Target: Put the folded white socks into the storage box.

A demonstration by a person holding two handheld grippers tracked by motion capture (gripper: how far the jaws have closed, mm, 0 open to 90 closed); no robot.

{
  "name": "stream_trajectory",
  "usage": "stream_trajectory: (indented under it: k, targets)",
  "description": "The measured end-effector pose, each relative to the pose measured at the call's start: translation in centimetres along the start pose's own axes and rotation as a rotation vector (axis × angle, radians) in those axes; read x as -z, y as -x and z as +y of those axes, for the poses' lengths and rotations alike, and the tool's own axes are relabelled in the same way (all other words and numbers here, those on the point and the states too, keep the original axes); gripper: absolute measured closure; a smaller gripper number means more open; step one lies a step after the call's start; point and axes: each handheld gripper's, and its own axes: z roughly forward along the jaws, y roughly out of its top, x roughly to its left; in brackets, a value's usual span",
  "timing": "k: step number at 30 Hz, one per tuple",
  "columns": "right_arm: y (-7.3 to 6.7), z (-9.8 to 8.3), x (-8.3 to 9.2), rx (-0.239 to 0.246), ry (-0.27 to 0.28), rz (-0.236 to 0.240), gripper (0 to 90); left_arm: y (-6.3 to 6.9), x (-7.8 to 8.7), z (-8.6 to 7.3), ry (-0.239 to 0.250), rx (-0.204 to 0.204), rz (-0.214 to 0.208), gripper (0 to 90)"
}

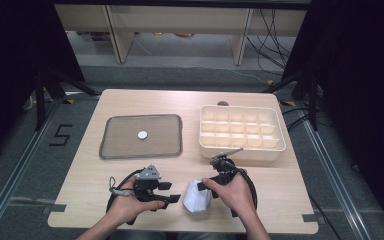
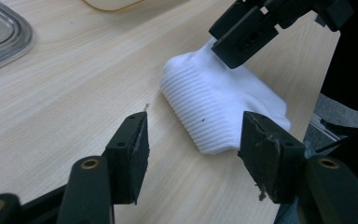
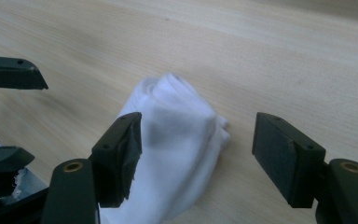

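White folded sock (image 1: 196,198) sits on the worktop (image 1: 130,175) near the front edge, between the two hands. Its ribbed cuff faces the left hand-held gripper (image 2: 193,140), whose jaws stand apart just short of the fabric, one on each side of the cuff end, not pressing it. The right hand-held gripper (image 3: 196,144) hovers over the other end with its jaws wide; one pad lies against the sock's side, the other stands clear over bare wood. In the left gripper view the right gripper's black jaws sit at the far end of the sock. Further back on the worktop, a grey tray (image 1: 111,148) with a small white disc (image 1: 142,134) lies at the left, and a cream compartment box (image 1: 240,151) at the right.
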Motion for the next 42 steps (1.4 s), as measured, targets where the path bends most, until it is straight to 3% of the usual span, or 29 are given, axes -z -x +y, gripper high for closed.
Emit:
stream_trajectory:
  k: [1,2,8,12,14,29,40,42]
  targets:
    - [0.0,0.0,0.0,0.000,0.000,0.000,33.3,0.1,-0.1,0.0,-0.005,-0.011,-0.005,42.1]
    - [-0.3,0.0,0.1,-0.067,-0.051,0.013,33.1,0.1,-0.2,0.0,-0.002,-0.008,-0.007,42.3]
    - [-0.5,0.0,-0.6,-0.061,-0.074,0.037,31.5,0.2,-0.5,-0.3,-0.027,-0.017,-0.009,42.5]
    - [-0.3,0.2,-1.4,-0.051,-0.092,0.021,29.7,0.2,-0.7,-0.3,-0.026,-0.013,-0.009,42.1]
    - [-0.3,0.4,-1.7,-0.056,-0.115,0.039,29.6,0.1,-0.8,-0.3,-0.028,-0.013,-0.010,42.0]
    - [-0.5,0.8,-2.6,-0.051,-0.144,0.024,30.0,-0.1,-0.9,-0.5,-0.039,-0.011,-0.009,42.0]
    - [-0.3,0.9,-3.0,-0.065,-0.175,0.045,39.2,-0.1,-1.0,-0.5,-0.040,-0.011,-0.009,42.0]
    - [-0.3,0.9,-3.2,-0.058,-0.155,0.037,42.8,0.0,-1.0,-0.5,-0.035,-0.003,-0.009,42.0]
